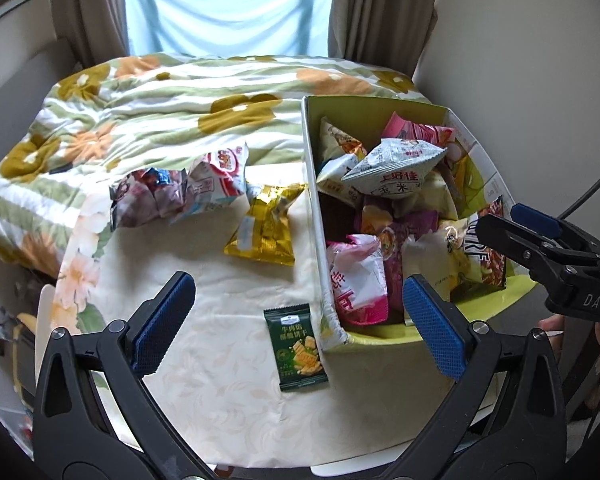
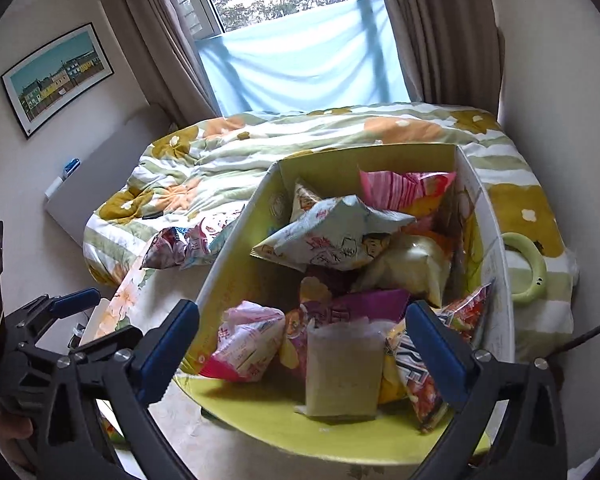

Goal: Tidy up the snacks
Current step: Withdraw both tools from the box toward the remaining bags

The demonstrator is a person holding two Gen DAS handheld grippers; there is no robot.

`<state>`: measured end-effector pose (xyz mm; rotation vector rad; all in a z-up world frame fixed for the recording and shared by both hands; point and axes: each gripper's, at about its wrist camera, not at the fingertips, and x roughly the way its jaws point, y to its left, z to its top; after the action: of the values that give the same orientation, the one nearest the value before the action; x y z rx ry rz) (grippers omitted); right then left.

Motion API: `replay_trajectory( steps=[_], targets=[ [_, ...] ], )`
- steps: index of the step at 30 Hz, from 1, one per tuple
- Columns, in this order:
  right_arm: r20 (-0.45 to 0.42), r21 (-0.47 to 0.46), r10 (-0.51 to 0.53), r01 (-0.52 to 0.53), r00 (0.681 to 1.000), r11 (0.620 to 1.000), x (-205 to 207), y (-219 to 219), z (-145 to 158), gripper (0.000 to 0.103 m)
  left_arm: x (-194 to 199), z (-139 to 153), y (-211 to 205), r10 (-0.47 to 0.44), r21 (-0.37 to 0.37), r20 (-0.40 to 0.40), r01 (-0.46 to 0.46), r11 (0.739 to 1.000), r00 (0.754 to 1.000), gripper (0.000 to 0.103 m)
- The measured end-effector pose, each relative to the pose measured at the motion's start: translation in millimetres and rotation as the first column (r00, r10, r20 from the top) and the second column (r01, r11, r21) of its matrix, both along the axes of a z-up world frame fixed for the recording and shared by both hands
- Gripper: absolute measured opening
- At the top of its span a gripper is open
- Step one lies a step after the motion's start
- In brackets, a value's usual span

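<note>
your left gripper (image 1: 300,326) hangs with its blue pads (image 1: 162,324) spread wide and nothing between them — the small green snack packet (image 1: 300,350) lies flat on the cream tablecloth (image 1: 220,380) just under the gap, beside the near left corner of the open snack box (image 1: 314,208). your right gripper (image 2: 304,354) is spread just as wide, empty, over the near end of the box, a pale packet (image 2: 344,368) standing upright below it. further left on the cloth lie a gold packet (image 1: 266,226) and a heap of pink and white packets (image 1: 180,192), against the floral quilt (image 1: 140,112).
</note>
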<state>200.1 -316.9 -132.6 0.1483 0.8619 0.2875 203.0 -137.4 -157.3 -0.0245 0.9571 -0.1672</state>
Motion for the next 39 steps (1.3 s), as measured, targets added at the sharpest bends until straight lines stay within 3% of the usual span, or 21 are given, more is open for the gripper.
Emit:
replay_trajectory(
  steps=[5, 14, 25, 31, 39],
  targets=[
    [-0.013, -0.016, -0.007, 0.007, 1.000, 1.000, -9, -2, 5, 0.103, -6, 4, 0, -0.009, -0.010, 0.018, 0.009, 1.000, 1.000, 0.103],
    [0.057, -0.100, 0.021, -0.015, 0.998, 0.995, -32, 13, 41, 0.103, -31, 40, 13, 0.010, -0.005, 0.117, -0.009, 1.000, 0.993, 0.103],
    [0.095, -0.110, 0.047, -0.037, 0.994, 0.993, -44, 70, 55, 0.103, -61, 60, 85, 0.091, -0.010, 0.173, -0.090, 0.996, 0.981, 0.103],
    [0.064, -0.095, -0.031, 0.037, 0.997, 0.995, -47, 103, 39, 0.103, -46, 54, 136, 0.042, -0.007, 0.145, -0.041, 0.999, 0.988, 0.103],
    [0.020, -0.150, -0.184, 0.185, 0.983, 0.971, -54, 139, 15, 0.103, -1, 45, 197, -0.100, 0.015, 0.121, 0.099, 0.995, 0.988, 0.103]
  ],
)
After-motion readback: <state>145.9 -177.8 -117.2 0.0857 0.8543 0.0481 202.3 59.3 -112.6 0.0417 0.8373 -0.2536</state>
